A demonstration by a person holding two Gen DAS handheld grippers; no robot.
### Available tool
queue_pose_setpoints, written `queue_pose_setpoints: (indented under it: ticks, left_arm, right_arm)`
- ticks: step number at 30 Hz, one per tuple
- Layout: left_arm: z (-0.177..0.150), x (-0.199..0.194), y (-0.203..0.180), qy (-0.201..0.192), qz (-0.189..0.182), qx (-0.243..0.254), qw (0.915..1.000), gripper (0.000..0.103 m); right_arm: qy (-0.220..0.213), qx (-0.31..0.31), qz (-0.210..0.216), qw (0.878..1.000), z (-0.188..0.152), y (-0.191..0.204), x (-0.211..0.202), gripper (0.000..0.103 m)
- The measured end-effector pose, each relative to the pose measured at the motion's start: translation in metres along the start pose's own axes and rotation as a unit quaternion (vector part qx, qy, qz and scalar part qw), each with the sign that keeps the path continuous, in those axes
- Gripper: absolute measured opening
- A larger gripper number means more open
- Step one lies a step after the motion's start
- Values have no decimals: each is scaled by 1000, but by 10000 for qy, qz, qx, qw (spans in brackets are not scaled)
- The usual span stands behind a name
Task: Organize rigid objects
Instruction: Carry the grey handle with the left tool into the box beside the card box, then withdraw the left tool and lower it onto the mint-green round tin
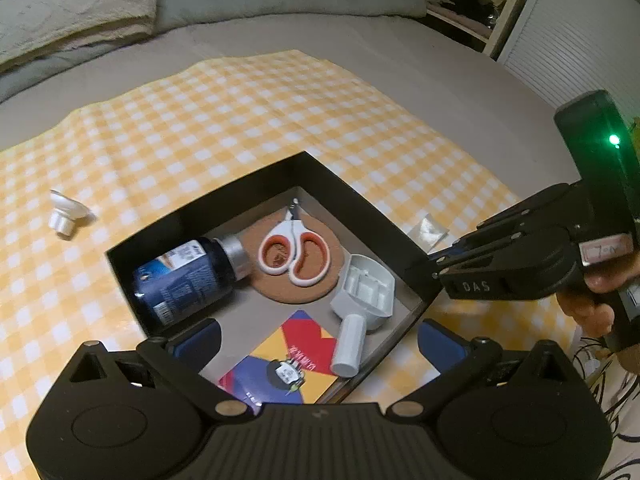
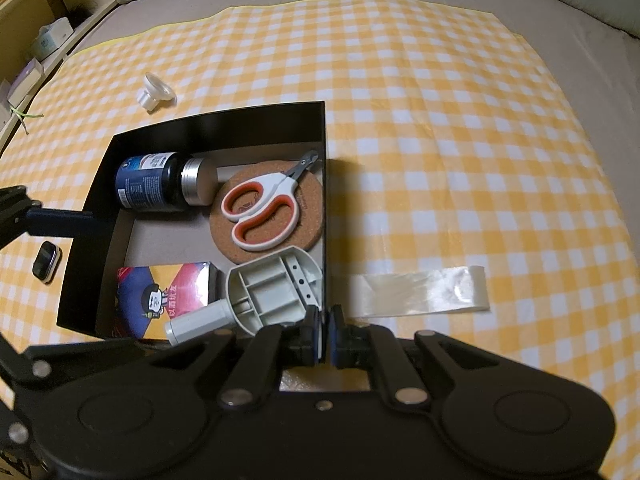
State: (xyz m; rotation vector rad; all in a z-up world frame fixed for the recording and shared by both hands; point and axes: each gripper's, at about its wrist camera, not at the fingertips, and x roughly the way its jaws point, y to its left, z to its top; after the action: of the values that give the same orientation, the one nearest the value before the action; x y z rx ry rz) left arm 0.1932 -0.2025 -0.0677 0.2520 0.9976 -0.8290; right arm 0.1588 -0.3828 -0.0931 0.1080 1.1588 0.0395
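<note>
Our left tool (image 1: 318,340) hangs wide and empty over the black box (image 2: 100,184); the right tool (image 2: 325,334) pinches its near-right wall. Remaining: the white cap (image 2: 154,92) beyond the box's far-left corner, likely our next pickup.

Black box (image 2: 308,120) crowded with bottle (image 2: 156,182), scissors (image 2: 260,208), grey holder (image 2: 276,284); bare floor (image 2: 168,240) remains mid-left; right gripper (image 2: 325,334) pinches its near wall.

A bed (image 2: 580,40) carries a yellow checked cloth (image 2: 440,100); on the cloth, a black box (image 2: 240,128) sits at 6 o'clock.
</note>
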Motion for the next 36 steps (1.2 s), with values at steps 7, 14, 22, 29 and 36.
queue_pose_setpoints:
  ticks: [7,14,22,29,36]
  left_arm:
    - [-11,-27,14,-242,354,-167,9989,103]
    - [-28,-57,57,-480,878,-712,9924,103]
    - [-48,-80,118,-552,1658,-1278,9763,103]
    - [-63,-93,162,-520,2073,-1771,9607,103]
    - [-78,-100,189,-410,2404,-1963,9497,103]
  right_arm:
    - [-2,-2,-4,10000,0,-1,0,6]
    - [-5,1,8,10000,1,-3,1,5]
    - [-111,-159,-117,9997,-2,0,0,4]
    - [-251,-95,-124,9996,1,-1,-2,3]
    - [-531,105,-91,9985,9,-3,-6,4]
